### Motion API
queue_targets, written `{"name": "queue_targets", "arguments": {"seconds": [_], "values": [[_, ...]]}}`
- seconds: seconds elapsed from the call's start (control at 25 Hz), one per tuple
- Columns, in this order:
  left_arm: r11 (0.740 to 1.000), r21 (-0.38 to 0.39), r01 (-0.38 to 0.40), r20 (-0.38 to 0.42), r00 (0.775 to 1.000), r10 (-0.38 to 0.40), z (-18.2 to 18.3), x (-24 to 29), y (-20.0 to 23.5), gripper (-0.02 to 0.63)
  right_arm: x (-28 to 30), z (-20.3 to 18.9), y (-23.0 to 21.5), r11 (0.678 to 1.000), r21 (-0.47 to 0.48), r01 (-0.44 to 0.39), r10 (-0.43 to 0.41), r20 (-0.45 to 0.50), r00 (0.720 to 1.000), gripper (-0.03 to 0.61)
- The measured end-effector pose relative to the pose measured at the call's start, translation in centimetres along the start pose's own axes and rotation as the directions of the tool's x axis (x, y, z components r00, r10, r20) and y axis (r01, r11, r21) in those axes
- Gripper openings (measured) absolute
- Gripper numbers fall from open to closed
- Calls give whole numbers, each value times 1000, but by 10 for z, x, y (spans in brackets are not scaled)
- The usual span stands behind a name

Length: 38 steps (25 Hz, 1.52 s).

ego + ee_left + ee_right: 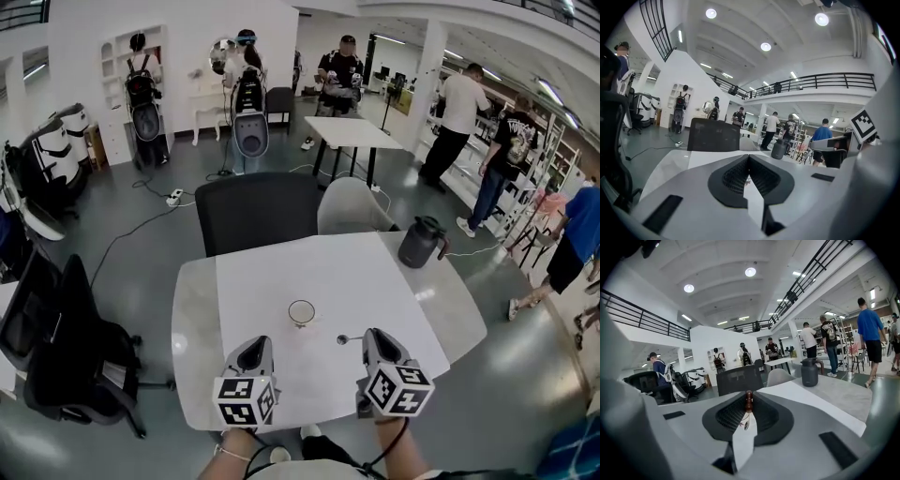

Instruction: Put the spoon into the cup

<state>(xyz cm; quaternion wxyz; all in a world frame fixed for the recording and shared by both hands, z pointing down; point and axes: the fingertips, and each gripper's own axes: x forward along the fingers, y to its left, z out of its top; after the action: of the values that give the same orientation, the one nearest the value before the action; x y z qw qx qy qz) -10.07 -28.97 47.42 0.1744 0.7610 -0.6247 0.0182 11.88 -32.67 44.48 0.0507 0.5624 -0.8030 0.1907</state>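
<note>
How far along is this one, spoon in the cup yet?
Not yet. Done: the right gripper is shut on the spoon. In hand: the spoon is beside the cup, on its right, not over it. Left: carry it across and release it inside. The left gripper is shut on nothing.

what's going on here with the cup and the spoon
A person stands at a white table with a claw in each hand. The right claw is shut on the brown handle end of the spoon, whose bowl is just to the right of the cup and not yet in it. The left claw is shut with nothing in it, near the front of the table. A dark jug stands at the far right corner.
</note>
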Motion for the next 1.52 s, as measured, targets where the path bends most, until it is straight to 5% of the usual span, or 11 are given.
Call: {"name": "queue_targets", "arguments": {"seconds": [0.92,1.52], "values": [[992,-42,-117,-56,992,115,-16,37,25,18,68,-5,-1,994,11,-106,107,-80,991,61],[978,-89,-187,-148,974,172,-53,62,44,18,130,-42,17,980,70,-184,194,-172,966,61]]}}
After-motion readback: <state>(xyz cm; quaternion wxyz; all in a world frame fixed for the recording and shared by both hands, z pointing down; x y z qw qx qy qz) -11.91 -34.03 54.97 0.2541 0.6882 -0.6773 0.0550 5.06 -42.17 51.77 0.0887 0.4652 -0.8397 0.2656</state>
